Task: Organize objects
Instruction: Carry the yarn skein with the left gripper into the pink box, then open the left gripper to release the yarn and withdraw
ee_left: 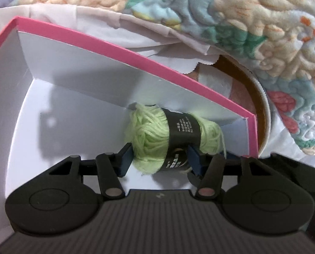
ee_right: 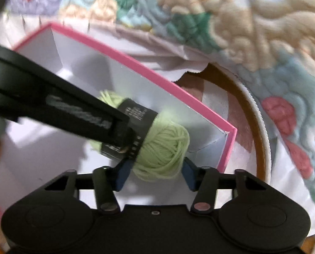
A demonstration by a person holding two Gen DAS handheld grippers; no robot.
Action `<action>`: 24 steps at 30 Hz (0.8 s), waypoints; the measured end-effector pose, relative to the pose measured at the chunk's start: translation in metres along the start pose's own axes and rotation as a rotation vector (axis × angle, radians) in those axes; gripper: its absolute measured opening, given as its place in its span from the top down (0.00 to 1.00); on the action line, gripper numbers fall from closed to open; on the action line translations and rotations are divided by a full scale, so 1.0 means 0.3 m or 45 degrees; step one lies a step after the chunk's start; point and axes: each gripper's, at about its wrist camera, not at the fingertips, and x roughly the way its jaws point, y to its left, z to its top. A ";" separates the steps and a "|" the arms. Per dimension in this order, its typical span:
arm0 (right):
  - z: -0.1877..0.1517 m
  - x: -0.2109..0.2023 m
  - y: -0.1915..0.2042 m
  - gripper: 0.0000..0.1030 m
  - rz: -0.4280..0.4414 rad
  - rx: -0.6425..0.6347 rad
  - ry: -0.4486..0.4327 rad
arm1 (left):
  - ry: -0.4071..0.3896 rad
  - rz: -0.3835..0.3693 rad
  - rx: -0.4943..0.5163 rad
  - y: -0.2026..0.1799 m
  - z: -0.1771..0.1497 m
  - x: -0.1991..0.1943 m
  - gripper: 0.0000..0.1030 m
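1. Pale green yarn (ee_left: pixel 151 135), a small skein with a dark paper band around its middle, lies inside a white box with a pink rim (ee_left: pixel 119 48), close to the box's far right corner.
2. Left gripper (ee_left: pixel 160 158) has its jaws narrowed around the near end of the skein and the band, blue pads touching the wool on either side.
3. Right gripper (ee_right: pixel 155 170) has its jaws set on the other end of the skein (ee_right: pixel 163 150), pads pressed against the green ball of wool.
4. From the right wrist view, the left gripper's black body (ee_right: pixel 58 108) crosses over the box (ee_right: pixel 136 65) and covers part of the band.
5. Behind the box lies crumpled white paper (ee_left: pixel 136 27), and beside it a round brown-lined tin with a white rim (ee_left: pixel 261 110).
6. All of it rests on a quilted floral bedspread (ee_left: pixel 252 17).
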 end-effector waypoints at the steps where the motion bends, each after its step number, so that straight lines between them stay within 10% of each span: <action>1: -0.011 -0.012 -0.004 0.58 0.010 0.000 -0.015 | -0.014 0.008 0.025 -0.021 0.001 0.004 0.51; 12: -0.070 -0.041 -0.040 0.70 0.050 0.007 -0.134 | -0.036 -0.008 0.064 -0.128 -0.002 0.029 0.49; 24: -0.168 -0.184 -0.004 0.54 0.233 0.221 -0.180 | -0.105 0.103 0.185 -0.106 -0.121 -0.353 0.39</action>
